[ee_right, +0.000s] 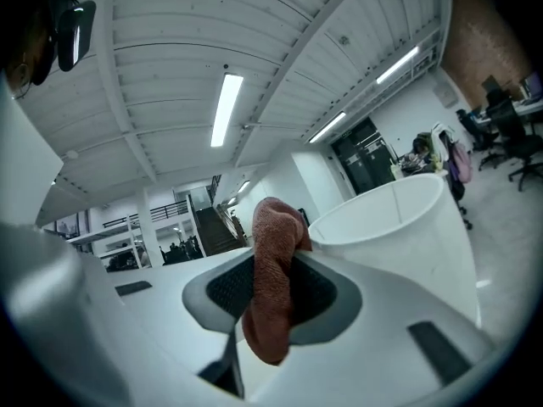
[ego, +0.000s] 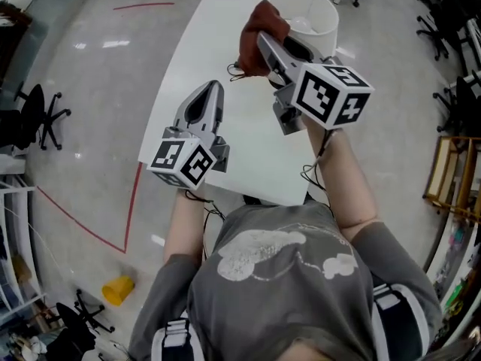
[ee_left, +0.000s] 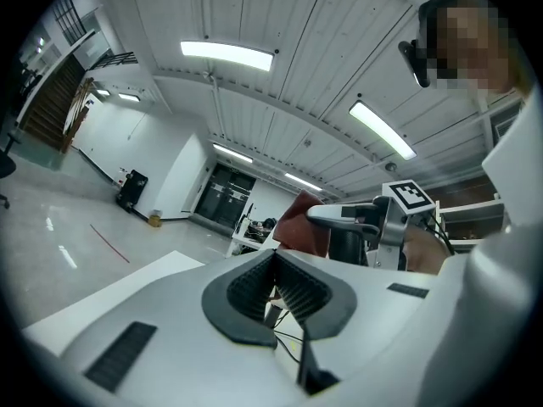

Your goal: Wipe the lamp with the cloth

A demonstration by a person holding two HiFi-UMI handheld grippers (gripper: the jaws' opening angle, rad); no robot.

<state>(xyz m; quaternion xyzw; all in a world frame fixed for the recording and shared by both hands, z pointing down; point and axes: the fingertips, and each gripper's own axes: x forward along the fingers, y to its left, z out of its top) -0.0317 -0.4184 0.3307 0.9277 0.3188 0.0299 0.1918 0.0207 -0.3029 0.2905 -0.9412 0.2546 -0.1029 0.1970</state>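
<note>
The room is a large open hall with a glossy grey floor [ego: 90,89] marked by red tape lines [ego: 132,201]. Office chairs [ego: 37,115] stand at the left and along the far right. The gripper views show a white panelled ceiling with long strip lights [ee_left: 227,55]. A small yellow object [ego: 118,289] lies on the floor at the near left.

A plain white tabletop [ego: 199,47] stands in front of the person. The lamp [ego: 319,13], seen as a white drum shade, stands at its far right corner.

The right hand-held gripper [ego: 263,40] is raised at the far end of the tabletop, just beside the lamp's left side. Its jaws are clamped on the reddish-brown cloth [ego: 252,47], which bunches above the pads and hangs below them.

The left hand-held gripper [ego: 214,87] hovers over the tabletop's middle, nearer the person. Its jaws are closed together with nothing between them.
</note>
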